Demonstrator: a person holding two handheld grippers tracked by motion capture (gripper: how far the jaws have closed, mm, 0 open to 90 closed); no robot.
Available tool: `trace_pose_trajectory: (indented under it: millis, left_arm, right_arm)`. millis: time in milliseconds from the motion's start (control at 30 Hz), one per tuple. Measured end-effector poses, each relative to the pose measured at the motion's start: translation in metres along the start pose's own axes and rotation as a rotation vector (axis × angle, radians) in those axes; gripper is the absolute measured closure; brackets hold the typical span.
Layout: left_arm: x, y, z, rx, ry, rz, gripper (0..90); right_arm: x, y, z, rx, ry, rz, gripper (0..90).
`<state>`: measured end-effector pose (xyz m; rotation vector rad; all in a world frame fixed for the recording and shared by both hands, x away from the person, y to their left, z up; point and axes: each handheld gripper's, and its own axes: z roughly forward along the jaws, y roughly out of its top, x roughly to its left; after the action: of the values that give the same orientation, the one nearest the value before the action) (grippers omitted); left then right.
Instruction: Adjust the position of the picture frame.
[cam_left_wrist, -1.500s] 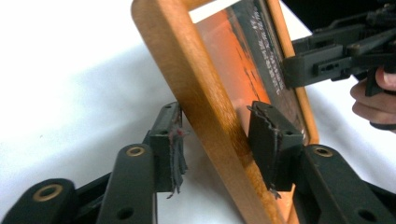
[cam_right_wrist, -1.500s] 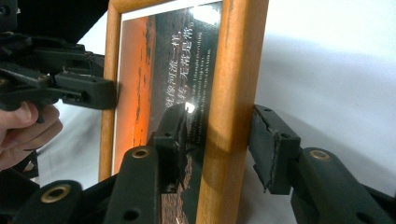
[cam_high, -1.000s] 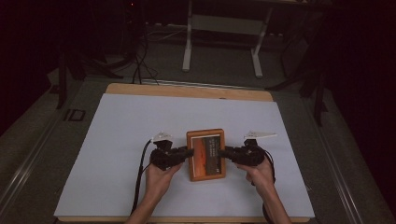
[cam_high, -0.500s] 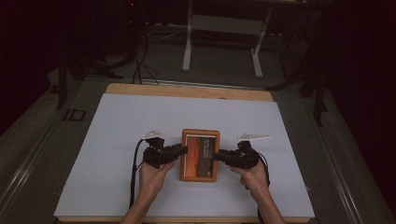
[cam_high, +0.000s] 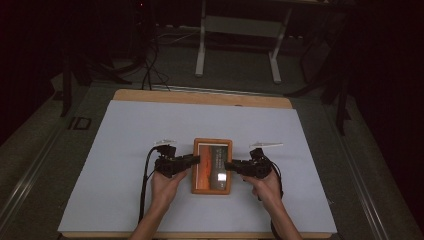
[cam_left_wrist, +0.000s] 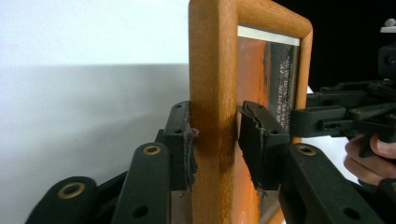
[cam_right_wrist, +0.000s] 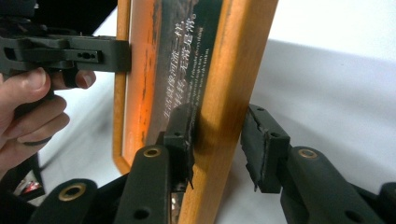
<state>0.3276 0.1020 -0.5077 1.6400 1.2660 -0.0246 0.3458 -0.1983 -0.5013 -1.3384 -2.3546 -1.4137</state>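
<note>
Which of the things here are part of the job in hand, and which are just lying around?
In the job:
- wooden picture frame with orange print
- left gripper
- right gripper

Just around:
- white table cover
- metal stand legs on the floor behind

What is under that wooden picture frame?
The wooden picture frame lies on a white sheet covering the table. The left tongs and right tongs straddle its side rails. The sheet directly beneath it is hidden.
</note>
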Motion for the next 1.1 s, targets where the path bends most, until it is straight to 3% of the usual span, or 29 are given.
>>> trace_pose_trajectory:
  millis: [133,233,467,633,767,933,1100]
  left_arm:
    - [0.004,0.000,0.012,0.016,0.032,-0.007,59.2]
    - [0.010,-0.001,0.019,0.028,0.026,-0.035,57.4]
    - [0.019,0.000,0.029,0.062,0.025,-0.058,53.9]
    - [0.021,0.000,0.028,0.073,0.027,-0.044,52.3]
    - [0.020,0.000,0.025,0.067,0.050,-0.011,50.3]
    - [0.020,0.003,0.015,0.043,0.058,-0.006,48.1]
    - [0.018,0.003,0.010,0.033,0.089,0.025,47.1]
  right_arm:
    - [-0.005,0.002,0.008,0.029,-0.029,0.013,59.9]
    - [-0.009,0.004,0.014,0.053,-0.036,0.032,57.6]
    - [-0.018,0.005,0.023,0.096,-0.028,0.082,54.2]
    - [-0.020,0.006,0.027,0.099,-0.020,0.108,54.0]
    - [-0.018,0.007,0.028,0.109,-0.031,0.092,52.7]
    - [-0.016,0.005,0.027,0.106,-0.044,0.072,50.2]
    - [-0.012,-0.002,0.020,0.082,-0.090,0.030,49.2]
